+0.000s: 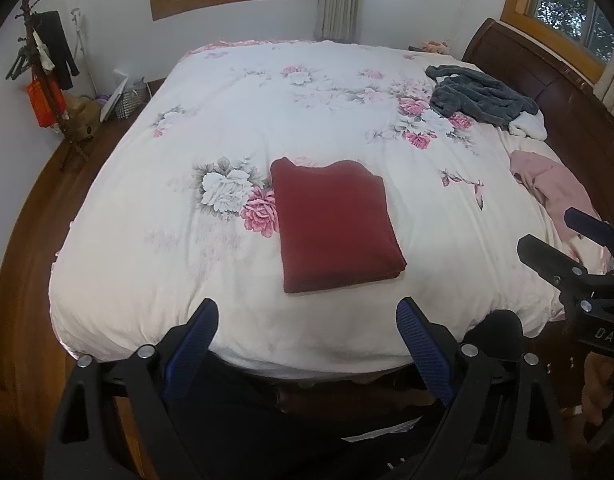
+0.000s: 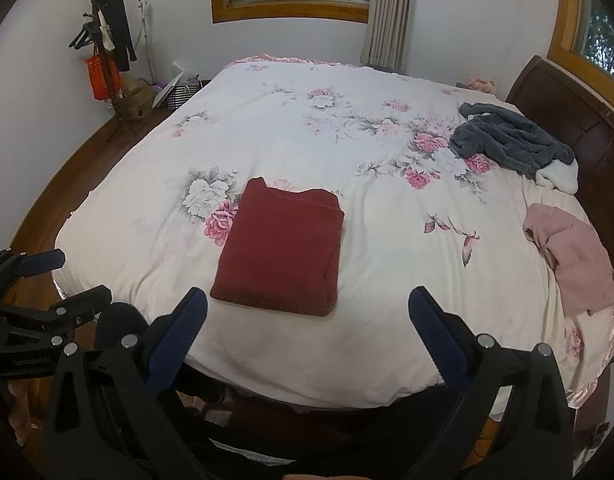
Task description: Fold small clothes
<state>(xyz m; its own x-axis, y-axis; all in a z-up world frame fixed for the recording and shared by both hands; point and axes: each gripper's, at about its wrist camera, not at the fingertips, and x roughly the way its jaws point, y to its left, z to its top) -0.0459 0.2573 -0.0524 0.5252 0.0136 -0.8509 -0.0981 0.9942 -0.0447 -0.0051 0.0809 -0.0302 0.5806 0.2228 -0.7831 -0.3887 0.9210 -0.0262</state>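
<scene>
A dark red garment lies folded into a neat rectangle on the floral bedspread, near the bed's front edge. My left gripper hovers just in front of it, open and holding nothing. My right gripper stands open as well, also short of the garment, with nothing between its blue pads. The right gripper shows at the right edge of the left wrist view; the left gripper shows at the left edge of the right wrist view.
A crumpled grey fleece garment lies near the dark wooden headboard, with a white item beside it. A pink garment lies loose at the bed's right side. A coat stand and basket stand by the far-left wall.
</scene>
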